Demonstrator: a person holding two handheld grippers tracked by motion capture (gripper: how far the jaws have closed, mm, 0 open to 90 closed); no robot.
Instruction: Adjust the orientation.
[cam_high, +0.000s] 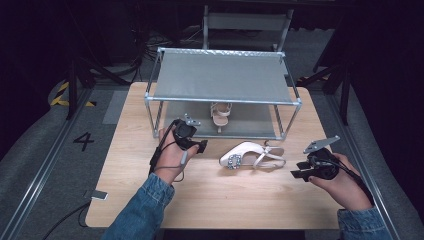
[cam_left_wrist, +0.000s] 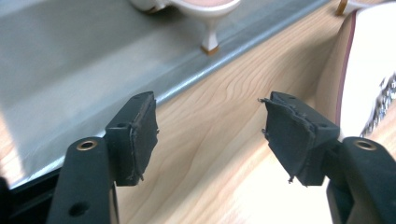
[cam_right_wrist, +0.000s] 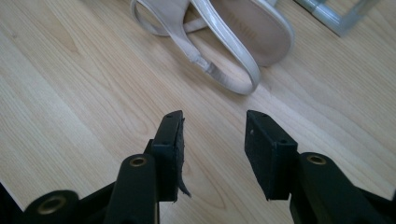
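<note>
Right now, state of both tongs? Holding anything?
Left tongs: open, nothing between the pads, just bare table beside the shoe rack.
Right tongs: open, empty, pointing at the shoe on the table, not touching it.

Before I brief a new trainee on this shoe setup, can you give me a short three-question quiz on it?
1. True or false: one shoe stands on the rack's lower shelf.
2. The shoe on the table lies: A) under the rack, B) in front of the rack, between the two grippers, C) on the top shelf.
3. Does the right gripper hold anything?

Key: 1 true; 2 B; 3 no, its jaws stand apart over bare wood, short of the shoe's strap.
</note>
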